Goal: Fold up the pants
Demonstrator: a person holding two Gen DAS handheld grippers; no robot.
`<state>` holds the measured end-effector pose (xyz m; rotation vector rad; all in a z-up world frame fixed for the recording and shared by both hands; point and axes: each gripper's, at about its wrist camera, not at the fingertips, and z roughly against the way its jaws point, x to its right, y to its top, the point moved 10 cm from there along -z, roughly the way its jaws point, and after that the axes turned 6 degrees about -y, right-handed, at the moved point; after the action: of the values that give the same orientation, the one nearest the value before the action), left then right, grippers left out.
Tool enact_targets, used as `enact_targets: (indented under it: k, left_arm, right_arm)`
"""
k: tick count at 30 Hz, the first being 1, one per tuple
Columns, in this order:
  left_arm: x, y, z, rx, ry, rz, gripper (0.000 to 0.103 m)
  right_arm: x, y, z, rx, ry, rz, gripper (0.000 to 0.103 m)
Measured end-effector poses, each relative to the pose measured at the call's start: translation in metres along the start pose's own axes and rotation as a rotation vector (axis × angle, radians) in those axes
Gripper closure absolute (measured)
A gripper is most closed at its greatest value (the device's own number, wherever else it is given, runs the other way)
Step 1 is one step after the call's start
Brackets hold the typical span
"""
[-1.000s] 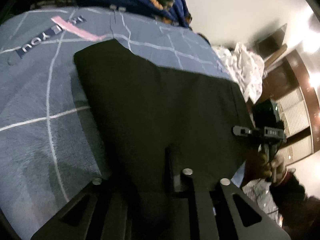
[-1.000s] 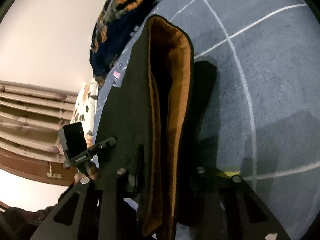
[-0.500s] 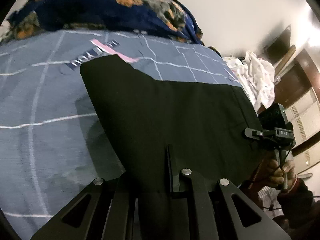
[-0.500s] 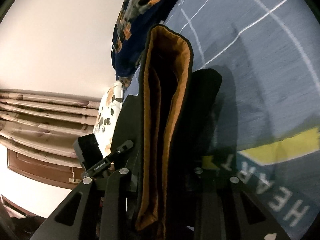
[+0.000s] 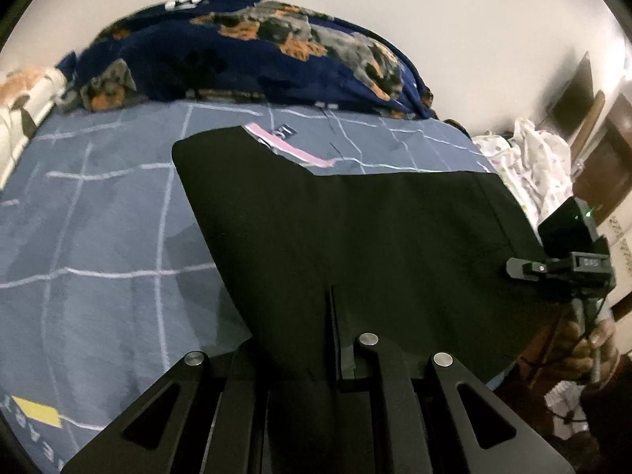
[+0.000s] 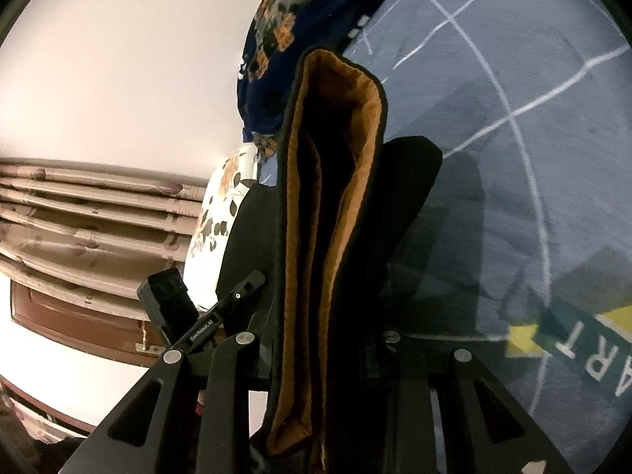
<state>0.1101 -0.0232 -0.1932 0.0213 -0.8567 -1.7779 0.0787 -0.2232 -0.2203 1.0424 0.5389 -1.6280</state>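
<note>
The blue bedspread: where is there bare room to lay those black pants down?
Bare bedspread lies left of the hanging pants, up to the floral blanket at the far edge. Beyond the pants' right edge it is crowded: white cloth heap and the right gripper.

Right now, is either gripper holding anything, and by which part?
Both hold the black pants. The left gripper is shut on one edge; the right gripper clamps the bunched, brown-lined edge opposite.
</note>
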Motion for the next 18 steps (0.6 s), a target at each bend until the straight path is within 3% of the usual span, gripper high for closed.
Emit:
enact_targets:
  k: [9, 18]
  left_arm:
    - [-0.012, 0.016, 0.008, 0.033, 0.083, -0.058, 0.093]
    - [-0.034, 0.032, 0.009, 0.044, 0.128, -0.054, 0.093]
  right_arm:
    - [-0.019, 0.008, -0.016, -0.019, -0.004, 0.027, 0.077]
    - [-0.027, 0.016, -0.033, -0.044, 0.006, 0.028, 0.077]
